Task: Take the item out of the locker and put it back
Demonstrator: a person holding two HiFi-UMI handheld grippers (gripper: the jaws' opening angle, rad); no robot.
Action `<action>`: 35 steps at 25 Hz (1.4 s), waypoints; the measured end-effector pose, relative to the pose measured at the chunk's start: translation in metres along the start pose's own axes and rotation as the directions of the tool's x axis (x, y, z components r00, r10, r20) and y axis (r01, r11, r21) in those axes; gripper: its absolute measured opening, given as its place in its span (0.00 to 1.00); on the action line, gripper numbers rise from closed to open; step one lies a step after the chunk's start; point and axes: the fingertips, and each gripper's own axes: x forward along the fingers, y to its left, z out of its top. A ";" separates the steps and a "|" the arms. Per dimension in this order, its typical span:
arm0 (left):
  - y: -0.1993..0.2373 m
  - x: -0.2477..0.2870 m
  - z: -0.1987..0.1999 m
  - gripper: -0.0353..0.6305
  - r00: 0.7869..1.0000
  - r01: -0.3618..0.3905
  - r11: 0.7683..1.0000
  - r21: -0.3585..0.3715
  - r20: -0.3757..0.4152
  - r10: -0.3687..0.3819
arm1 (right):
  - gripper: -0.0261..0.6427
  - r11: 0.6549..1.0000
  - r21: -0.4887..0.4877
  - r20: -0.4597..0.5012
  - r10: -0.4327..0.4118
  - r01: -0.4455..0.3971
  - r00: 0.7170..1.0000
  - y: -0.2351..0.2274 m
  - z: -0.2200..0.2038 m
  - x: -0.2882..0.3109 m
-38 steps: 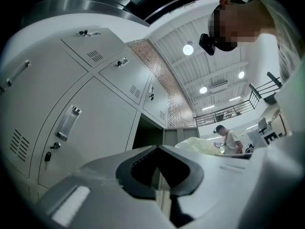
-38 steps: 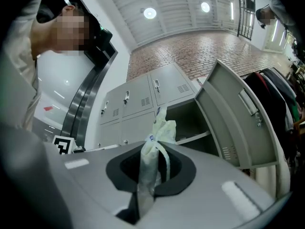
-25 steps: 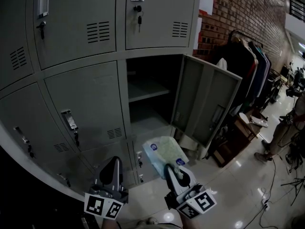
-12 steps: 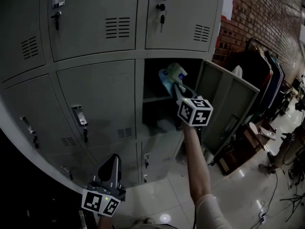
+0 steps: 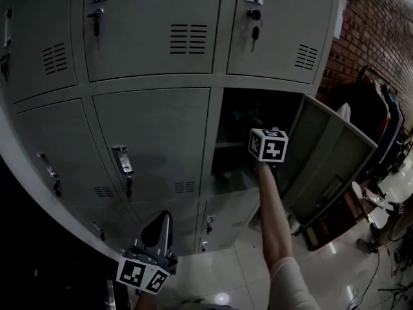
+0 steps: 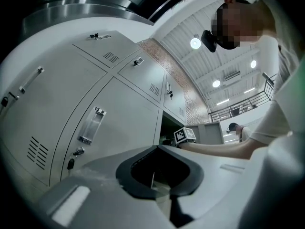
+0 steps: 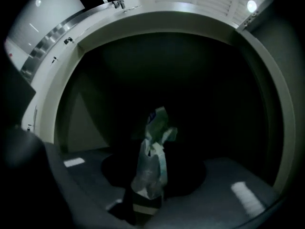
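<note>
My right gripper [image 7: 148, 191] reaches deep into the dark open locker compartment [image 5: 240, 129]. A soft pack in clear plastic with blue and green print [image 7: 156, 140] stands up between its jaws, still pinched at its lower end while the jaws begin opening. In the head view only that gripper's marker cube [image 5: 268, 145] and the person's bare forearm [image 5: 274, 212] show at the locker's mouth; the pack is lost in the dark there. My left gripper [image 5: 161, 219] hangs low in front of the bottom lockers, shut, with nothing in it.
The grey locker door [image 5: 329, 157] stands swung out to the right of the forearm. Closed lockers with handles and keys [image 5: 122, 166] fill the left and the top. A clothes rack [image 5: 381, 121] and a brick wall stand at the far right, above a glossy floor [image 5: 335, 263].
My right gripper has risen from near the floor and carried the pack into the open compartment, going deeper over the last half second. The left gripper has stayed low.
</note>
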 end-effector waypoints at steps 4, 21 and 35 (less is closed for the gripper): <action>-0.001 0.005 -0.002 0.06 1.000 0.008 1.000 -0.012 0.002 -0.008 | 0.66 0.997 0.063 0.043 0.043 -0.045 0.998 0.000 0.008 -0.002; -0.047 0.007 0.022 0.06 0.990 0.137 0.990 0.023 0.034 -0.137 | 0.63 0.967 0.104 0.476 0.157 -0.232 0.865 0.085 0.095 -0.225; -0.081 -0.006 -0.012 0.06 0.978 0.207 0.978 0.019 -0.047 -0.206 | 0.04 0.888 0.341 0.379 0.170 -0.308 0.910 0.160 -0.066 -0.348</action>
